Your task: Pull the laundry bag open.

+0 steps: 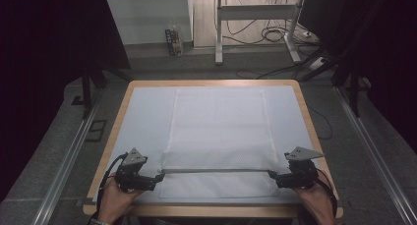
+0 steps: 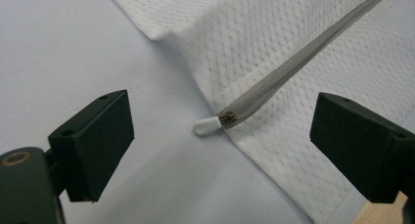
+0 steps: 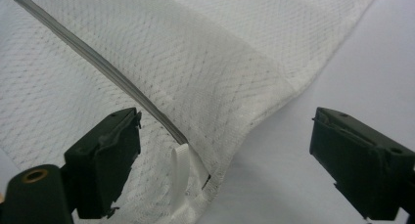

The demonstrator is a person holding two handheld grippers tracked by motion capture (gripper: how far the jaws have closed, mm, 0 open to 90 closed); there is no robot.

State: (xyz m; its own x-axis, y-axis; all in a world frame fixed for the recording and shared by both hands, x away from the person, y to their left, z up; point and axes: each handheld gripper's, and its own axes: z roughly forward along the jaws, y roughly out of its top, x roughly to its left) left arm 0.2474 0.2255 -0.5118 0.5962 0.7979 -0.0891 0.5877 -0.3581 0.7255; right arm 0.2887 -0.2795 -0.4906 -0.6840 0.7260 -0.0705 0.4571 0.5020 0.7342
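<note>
Both claws stand with their black jaws spread wide and nothing pressed between them: the left claw (image 1: 158, 177) at the near left of the counter, the right claw (image 1: 272, 175) at the near right, each held in a hand (image 1: 117, 198) that comes in from the bottom of the high view. Largest in the scene is the wooden-edged counter (image 1: 296, 86), covered by a pale grey sheet (image 1: 142, 112). On that sheet lies the white mesh fabric rectangle (image 1: 219, 129), spread flat, its near part folded over into a band. Along that fold, running from one claw to the other, lies the thin grey flat strip (image 1: 216, 170). In the left gripper view the strip (image 2: 293, 62) crosses the mesh (image 2: 235, 33) on a slant and ends in a small white rounded tip (image 2: 205, 126), which rests on the grey sheet just off the fabric's edge, between the parted jaws but touching neither. In the right gripper view the strip (image 3: 98, 57) runs under the folded mesh near a short white ribbon tab (image 3: 182, 170).
</note>
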